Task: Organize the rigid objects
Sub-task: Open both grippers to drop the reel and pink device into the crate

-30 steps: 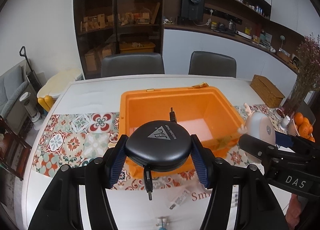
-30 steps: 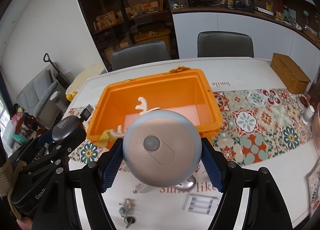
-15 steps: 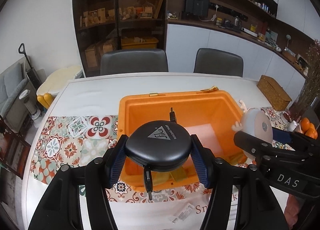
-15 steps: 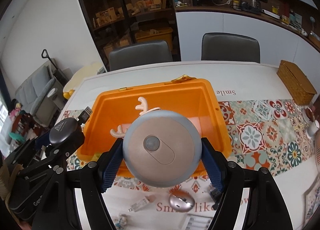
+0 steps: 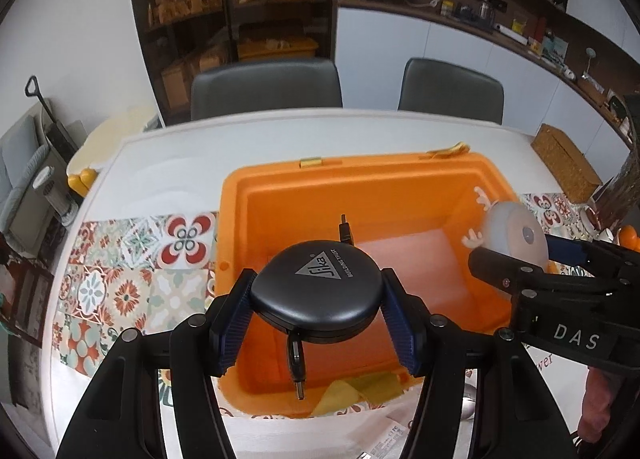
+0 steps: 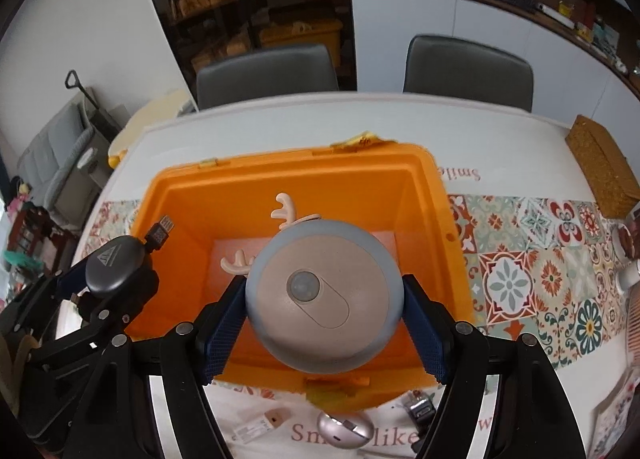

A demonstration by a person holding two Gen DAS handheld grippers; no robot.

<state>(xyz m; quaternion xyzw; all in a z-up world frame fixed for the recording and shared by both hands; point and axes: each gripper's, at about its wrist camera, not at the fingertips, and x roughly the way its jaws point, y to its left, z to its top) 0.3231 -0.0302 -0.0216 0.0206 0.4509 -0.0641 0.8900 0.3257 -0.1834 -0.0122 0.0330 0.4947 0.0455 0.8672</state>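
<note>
Left gripper [image 5: 316,299] is clamped on a flat black round cable reel [image 5: 316,297] with a triangle logo — blue pads [image 5: 234,319] press its two sides, and short USB plugs stick out front and back. It hangs over the near-left part of the orange bin [image 5: 360,187].

Right gripper [image 6: 324,313] is closed on a grey-blue round lamp [image 6: 322,299] with a beige face and small antlers [image 6: 286,207]; held above the bin's middle, sensor face toward the camera. In the left view the lamp [image 5: 516,233] sits over the bin's right rim.

Bin stands open on the white desk [image 5: 172,163], partly on a patterned tile runner [image 5: 132,263]; its floor looks bare apart from a yellow scrap [image 5: 360,391] at the near wall.

On the desk in front of the bin: a pink computer mouse [image 6: 344,433], a small white tag [image 6: 262,423], a dark clip-like item [image 6: 418,409] — too blurred to name.
</note>
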